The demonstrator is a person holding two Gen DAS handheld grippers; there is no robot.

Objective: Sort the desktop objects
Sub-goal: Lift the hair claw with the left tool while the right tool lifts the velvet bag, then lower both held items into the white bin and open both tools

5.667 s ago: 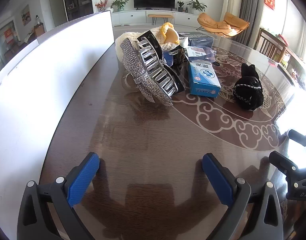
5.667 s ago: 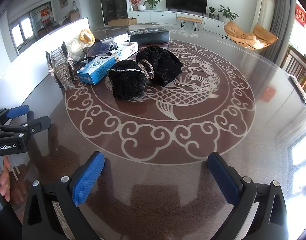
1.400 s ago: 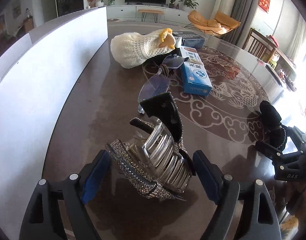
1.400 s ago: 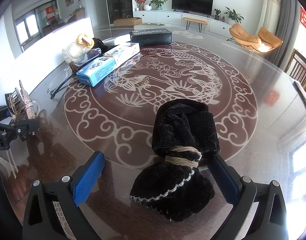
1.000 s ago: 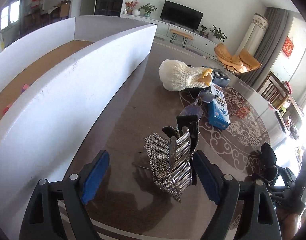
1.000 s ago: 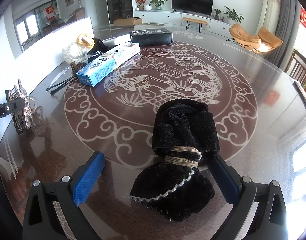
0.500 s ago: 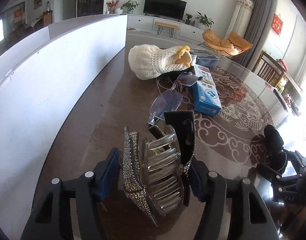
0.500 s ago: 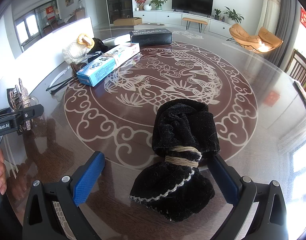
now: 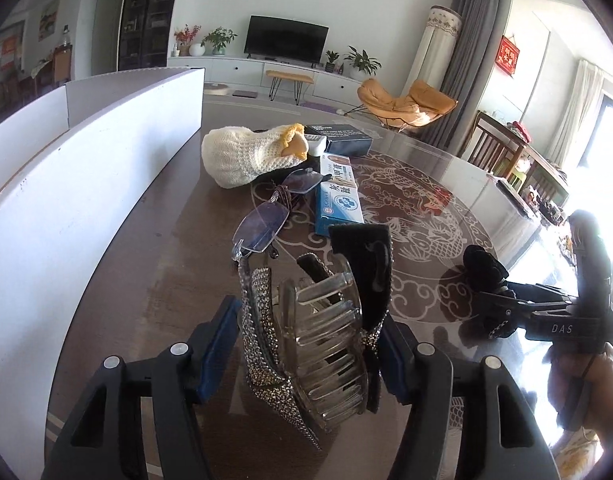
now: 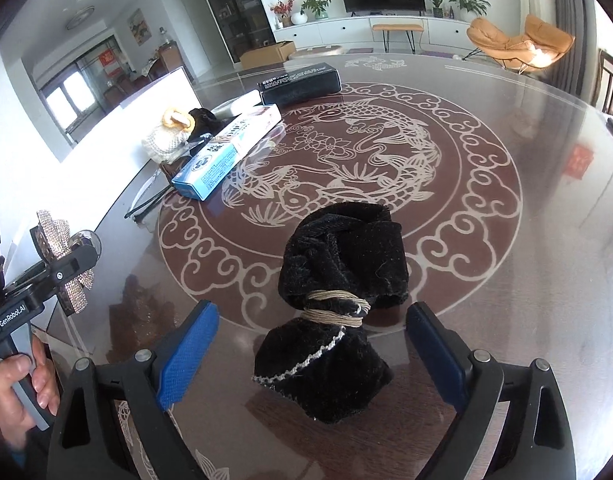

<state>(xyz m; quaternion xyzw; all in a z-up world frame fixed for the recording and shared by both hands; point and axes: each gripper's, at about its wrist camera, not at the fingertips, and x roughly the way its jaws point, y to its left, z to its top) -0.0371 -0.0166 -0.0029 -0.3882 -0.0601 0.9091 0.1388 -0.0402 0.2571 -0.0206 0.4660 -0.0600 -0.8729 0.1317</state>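
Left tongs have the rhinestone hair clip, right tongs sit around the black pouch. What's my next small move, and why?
Probably close the right tongs on the black velvet pouch. Their jaws have just been narrowing, yet both pads stand clear of the cloth. The left tongs already pinch the hair clip, so only the pouch lacks a grip.

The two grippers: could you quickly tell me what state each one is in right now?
Left gripper: shut on the rhinestone hair claw.
Right gripper: open, jaws just closing a little around the black velvet pouch, pads not touching it.
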